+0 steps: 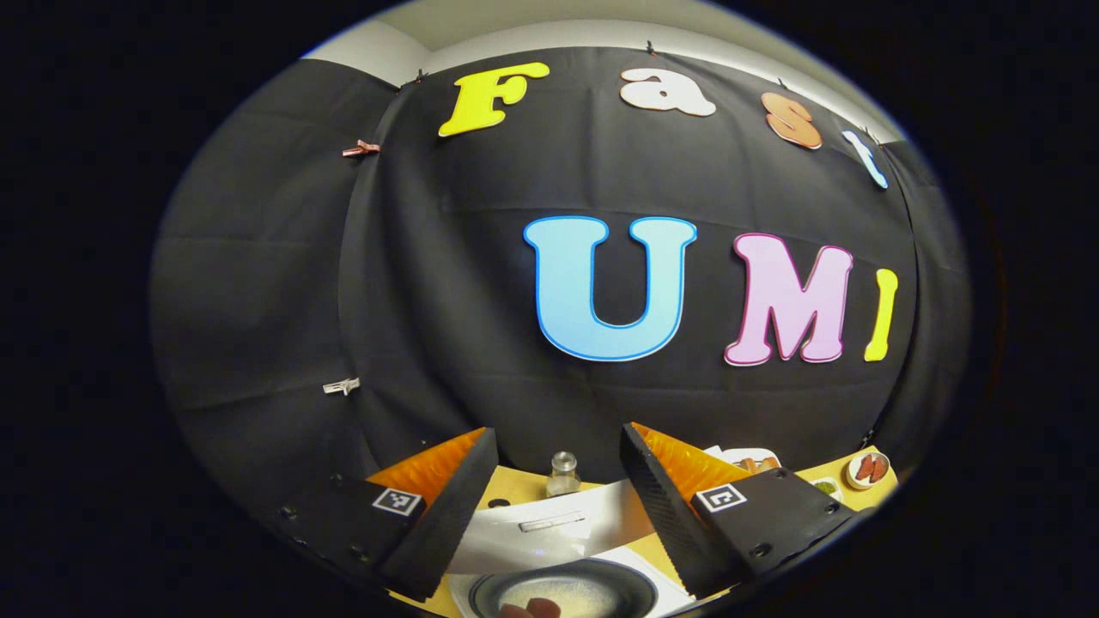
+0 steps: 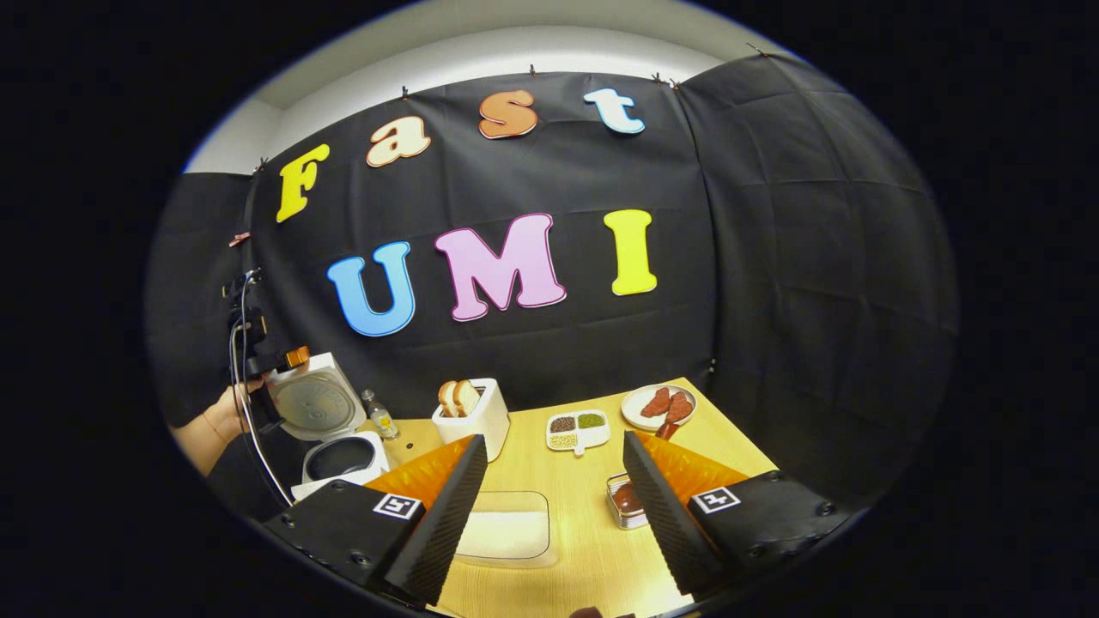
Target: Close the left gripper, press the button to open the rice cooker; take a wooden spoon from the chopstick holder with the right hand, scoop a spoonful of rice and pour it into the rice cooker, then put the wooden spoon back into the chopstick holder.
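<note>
Left gripper view: our left gripper (image 1: 558, 506) hangs above the rice cooker (image 1: 562, 592), fingers spread wide with nothing between them. The lid (image 1: 541, 532) stands up, and the inner pot looks pale inside. A small glass jar (image 1: 563, 474) stands behind it.

Right gripper view: our right gripper (image 2: 549, 506) is over the table (image 2: 584, 549), fingers wide apart and empty, aimed level across the table toward the back wall. The cooker (image 2: 339, 455) sits at far left with its lid raised; a hand (image 2: 225, 416) holds the other gripper beside it. A tray of rice (image 2: 502, 534) lies just ahead. We cannot make out the chopstick holder or spoon with certainty.

Judgement: fetching the spoon is next. We should approach the handle squarely and close on it firmly.
</note>
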Demonstrator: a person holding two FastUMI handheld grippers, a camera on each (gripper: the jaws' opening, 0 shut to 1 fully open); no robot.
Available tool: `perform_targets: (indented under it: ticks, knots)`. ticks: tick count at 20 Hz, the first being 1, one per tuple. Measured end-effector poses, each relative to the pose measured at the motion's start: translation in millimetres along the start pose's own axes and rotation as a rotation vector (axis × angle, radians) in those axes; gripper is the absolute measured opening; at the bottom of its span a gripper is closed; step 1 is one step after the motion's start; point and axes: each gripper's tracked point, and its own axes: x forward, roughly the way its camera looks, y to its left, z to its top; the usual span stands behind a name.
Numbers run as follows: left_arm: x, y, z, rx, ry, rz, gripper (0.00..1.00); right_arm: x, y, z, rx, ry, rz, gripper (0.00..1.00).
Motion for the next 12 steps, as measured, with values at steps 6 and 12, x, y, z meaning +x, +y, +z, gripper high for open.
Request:
perform_targets:
  ticks: [6,12]
  knots:
    - [-55.8,-24.4,-51.4,-0.035,0.069,-0.011,0.99,2.1,-1.7,7.2,-0.019,0.002,0.071,0.98]
    - [-93.7,-26.5,-104.2,-0.031,0.124,0.047,1.0,4.5,-20.1,1.7,0.021,0.041,0.116,0.98]
